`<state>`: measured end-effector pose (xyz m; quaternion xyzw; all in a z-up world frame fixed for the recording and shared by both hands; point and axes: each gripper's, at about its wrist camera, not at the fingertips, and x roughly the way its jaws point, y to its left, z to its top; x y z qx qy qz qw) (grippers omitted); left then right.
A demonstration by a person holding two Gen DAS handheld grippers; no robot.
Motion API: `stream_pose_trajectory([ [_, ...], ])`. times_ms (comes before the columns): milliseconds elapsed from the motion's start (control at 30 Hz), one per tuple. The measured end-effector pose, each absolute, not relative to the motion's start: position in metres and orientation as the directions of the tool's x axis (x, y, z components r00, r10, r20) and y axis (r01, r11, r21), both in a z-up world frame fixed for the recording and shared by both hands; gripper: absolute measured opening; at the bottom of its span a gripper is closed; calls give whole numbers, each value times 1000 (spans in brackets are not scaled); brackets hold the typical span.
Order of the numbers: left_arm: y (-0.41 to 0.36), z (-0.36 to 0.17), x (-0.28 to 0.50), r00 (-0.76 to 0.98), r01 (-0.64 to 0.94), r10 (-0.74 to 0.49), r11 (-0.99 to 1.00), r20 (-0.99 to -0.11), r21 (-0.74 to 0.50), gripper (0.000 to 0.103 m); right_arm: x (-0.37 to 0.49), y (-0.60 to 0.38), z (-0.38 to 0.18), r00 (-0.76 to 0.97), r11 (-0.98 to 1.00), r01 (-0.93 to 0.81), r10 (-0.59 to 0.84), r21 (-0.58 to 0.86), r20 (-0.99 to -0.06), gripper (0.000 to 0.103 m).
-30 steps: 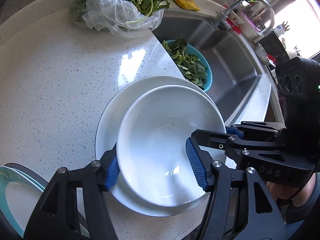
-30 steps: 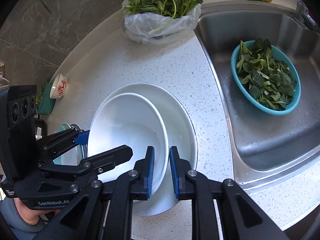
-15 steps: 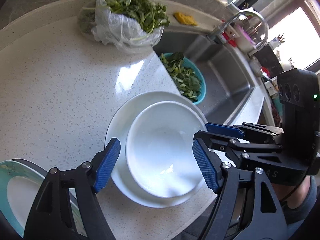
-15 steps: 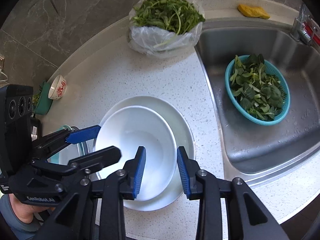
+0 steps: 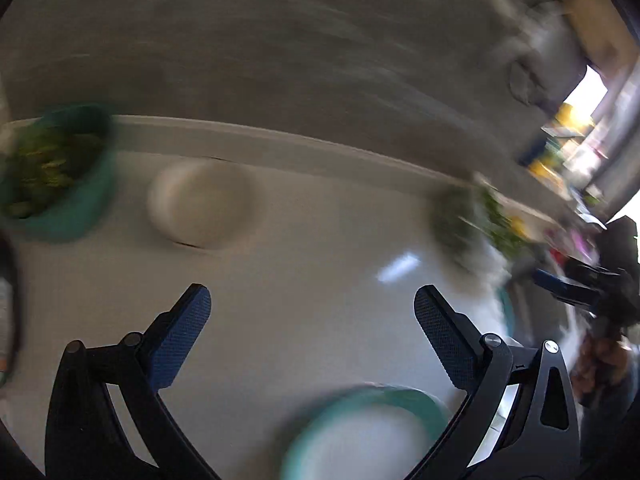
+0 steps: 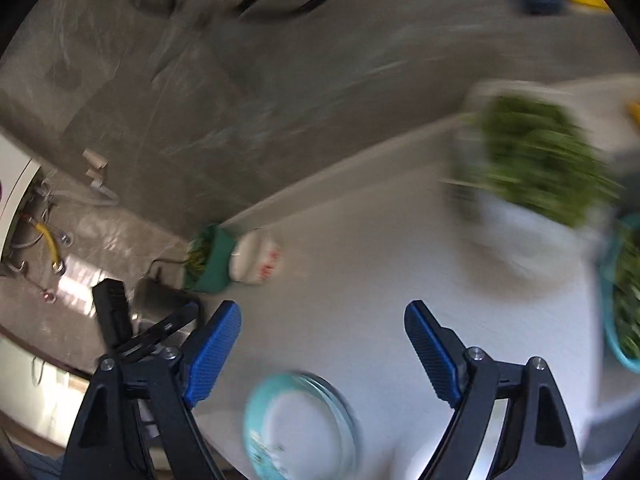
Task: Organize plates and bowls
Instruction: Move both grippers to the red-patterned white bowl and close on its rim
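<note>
Both views are smearing with motion blur; details are coming through soft.

Left gripper (image 5: 312, 312) is hanging over the counter (image 5: 320, 280) with jaws spread wide, nothing between the pads. Right gripper (image 6: 322, 332) is likewise gaping and carrying nothing.

Teal-rimmed plate (image 6: 298, 424) is lying flat on the counter just below both grippers, at the near edge. In the left view the same plate (image 5: 360, 432) is sitting beneath the jaws, nearer the right finger. Judging by this, it is the likely next pick: both tools are facing it, opened wide enough to straddle a rim.

Beyond the plate, a white bowl (image 6: 258, 258) is resting by the back wall, touching a green basket (image 6: 210, 260). Right of the plate, a bag of greens (image 6: 532, 168) is standing well apart.

Counter between plate and bowl is lying bare, giving room to slide or lift. The near edge is crowding the plate; a careless nudge could risk tipping it off.
</note>
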<state>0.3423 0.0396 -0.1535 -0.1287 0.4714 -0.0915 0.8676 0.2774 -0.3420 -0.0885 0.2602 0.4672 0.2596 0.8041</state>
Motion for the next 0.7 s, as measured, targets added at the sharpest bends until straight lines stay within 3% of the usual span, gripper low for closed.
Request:
stream_pose_trajectory([
  [267, 135, -214, 408, 486, -176, -204, 929, -850, -324, 101, 401, -159, -120, 210, 721, -290, 689, 629, -694, 87],
  [367, 143, -231, 429, 468, -181, -174, 941, -866, -287, 88, 422, -110, -146, 147, 741, -309, 657, 597, -740, 84],
  [700, 155, -276, 457, 397, -191, -214, 932, -892, -309, 86, 449, -71, -209, 79, 787, -233, 600, 571, -796, 78],
])
